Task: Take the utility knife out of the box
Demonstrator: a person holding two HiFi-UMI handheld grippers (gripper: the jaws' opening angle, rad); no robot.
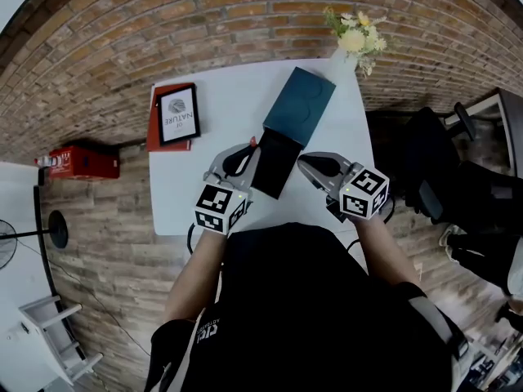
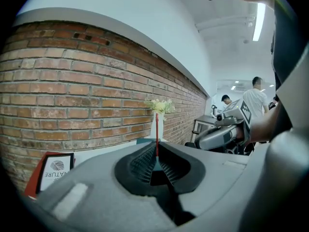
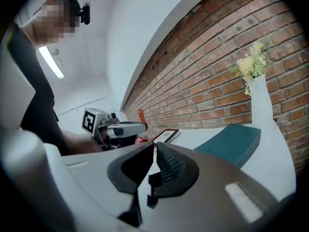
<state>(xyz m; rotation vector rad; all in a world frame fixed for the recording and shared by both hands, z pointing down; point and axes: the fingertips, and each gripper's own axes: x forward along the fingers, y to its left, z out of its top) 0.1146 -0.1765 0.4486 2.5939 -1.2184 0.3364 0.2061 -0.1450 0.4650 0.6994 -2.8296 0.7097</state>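
- Clamping a slim red strip, by its looks the utility knife, the left gripper has its jaws pressed flat on it, edge-on to that gripper's own camera.
- Just across from it, the right gripper hangs with jaws together and nothing between them, off the right edge of the black tray.
- The knife stands at the tray's left edge, near where the tray slides out of the teal box. No view shows whether its lower end is clear of the tray.
- Its long axis runs on in line with the left jaws. The rounded free end points away from the person, toward the wall, and is tipped upward.
- The step in hand appears to be the lift-out. It would go best as a straight draw along the knife's own length, with the grip flat and firm so the thin strip cannot pivot. The idle right gripper is well placed to pin the tray should it drag along.
- Farther off on the white table, a framed print lies on a red book.
- A vase of flowers stands by the brick wall.
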